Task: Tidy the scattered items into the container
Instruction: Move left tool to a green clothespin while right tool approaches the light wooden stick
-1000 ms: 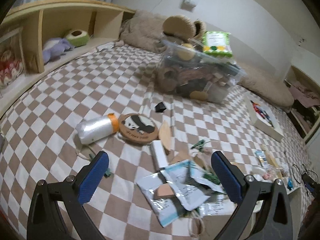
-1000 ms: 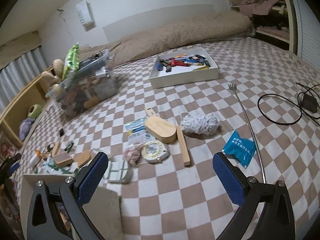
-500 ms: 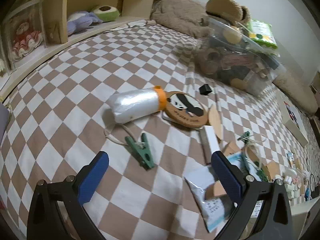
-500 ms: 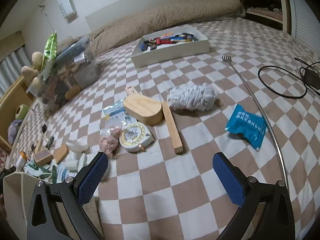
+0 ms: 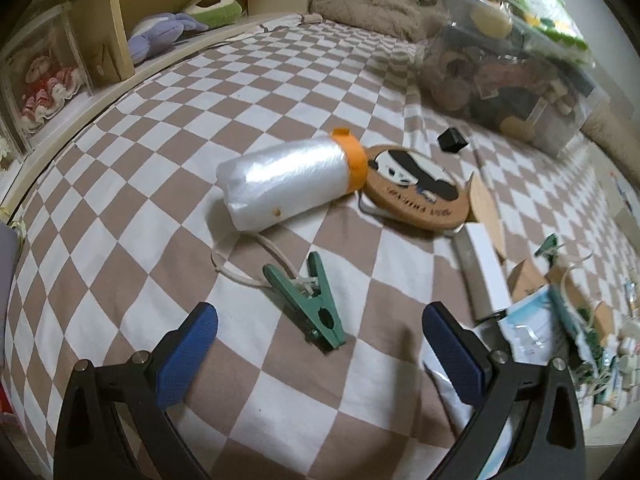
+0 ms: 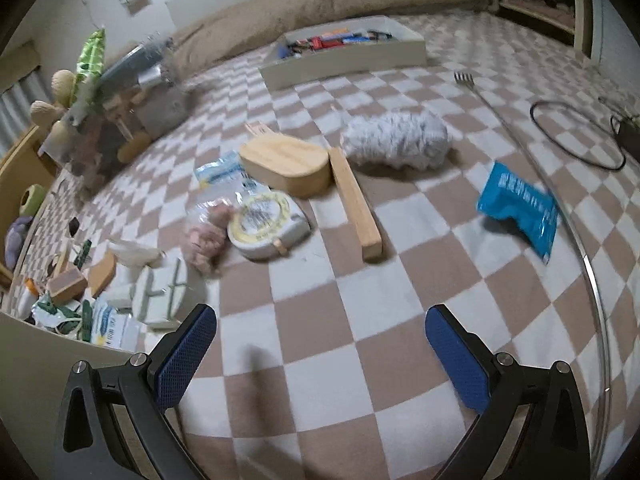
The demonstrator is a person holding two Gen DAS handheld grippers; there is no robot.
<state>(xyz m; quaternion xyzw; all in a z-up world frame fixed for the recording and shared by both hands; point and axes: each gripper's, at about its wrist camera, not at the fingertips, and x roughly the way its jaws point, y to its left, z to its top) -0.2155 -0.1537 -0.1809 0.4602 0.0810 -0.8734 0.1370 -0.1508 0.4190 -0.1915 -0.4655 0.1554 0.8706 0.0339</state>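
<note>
Left claw [image 5: 320, 340] spread wide, hovering over green clothespin [image 5: 306, 300] at lower centre of frame, bracketing it. Right claw [image 6: 320, 344] spread, holding nothing, over bare checkered bed. Clear container [image 5: 516, 76] sitting upper right. Step: approaching pick. Next: lowering, pinching clothespin.

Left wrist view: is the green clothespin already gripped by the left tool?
No, the green clothespin lies flat on the checkered bedspread, ahead of the open left tool, whose blue pads do not touch it.
</note>
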